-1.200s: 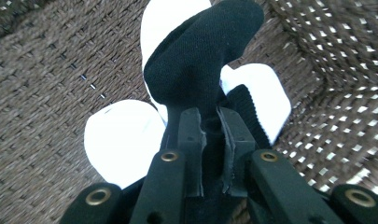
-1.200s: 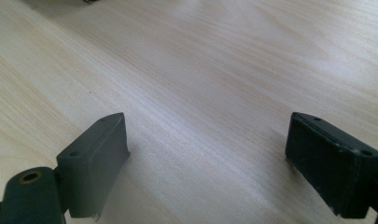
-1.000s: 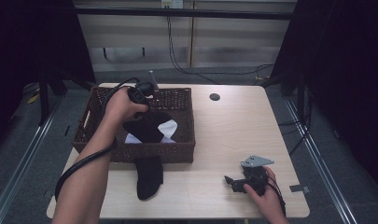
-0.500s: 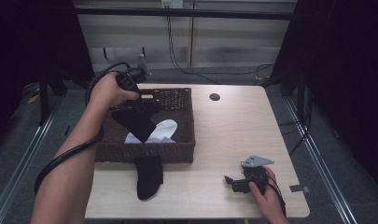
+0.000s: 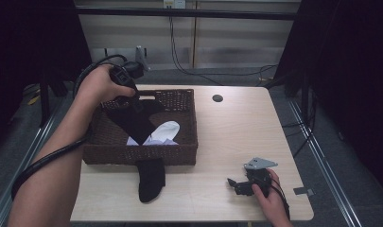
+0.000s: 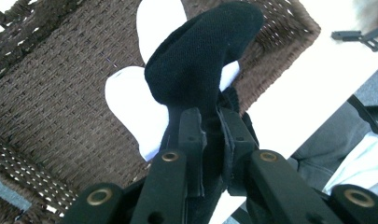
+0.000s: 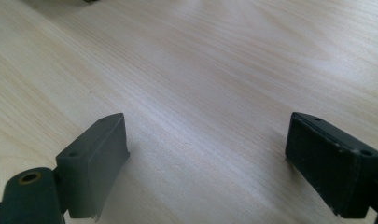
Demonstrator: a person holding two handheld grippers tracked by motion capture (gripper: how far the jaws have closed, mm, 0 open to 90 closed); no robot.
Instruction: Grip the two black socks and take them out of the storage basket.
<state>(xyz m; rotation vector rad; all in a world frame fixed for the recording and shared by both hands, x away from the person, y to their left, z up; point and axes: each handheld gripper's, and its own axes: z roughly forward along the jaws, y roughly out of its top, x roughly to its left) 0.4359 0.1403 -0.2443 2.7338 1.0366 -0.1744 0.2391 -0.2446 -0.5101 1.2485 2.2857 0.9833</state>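
A black sock [image 5: 134, 120] [image 6: 203, 60] hangs above the brown wicker basket [image 5: 187, 120], pinched at one end by my left gripper [image 5: 132, 99] [image 6: 210, 135], which is shut on it and held over the basket's far left part. White socks [image 5: 163, 132] [image 6: 126, 98] lie on the basket's floor under it. A second black sock [image 5: 150, 179] lies on the table in front of the basket. My right gripper [image 5: 235, 184] [image 7: 207, 156] rests low at the table's front right, jaws wide open over bare wood.
The basket stands on the left half of a light wooden table [image 5: 236, 132]. A small dark round hole [image 5: 217, 98] sits near the far edge. A black cable [image 5: 42, 161] trails from the left gripper along the forearm.
My left gripper has risen out of the basket and drawn back toward its far left corner, lifting the black sock with it. The right gripper has stayed put.
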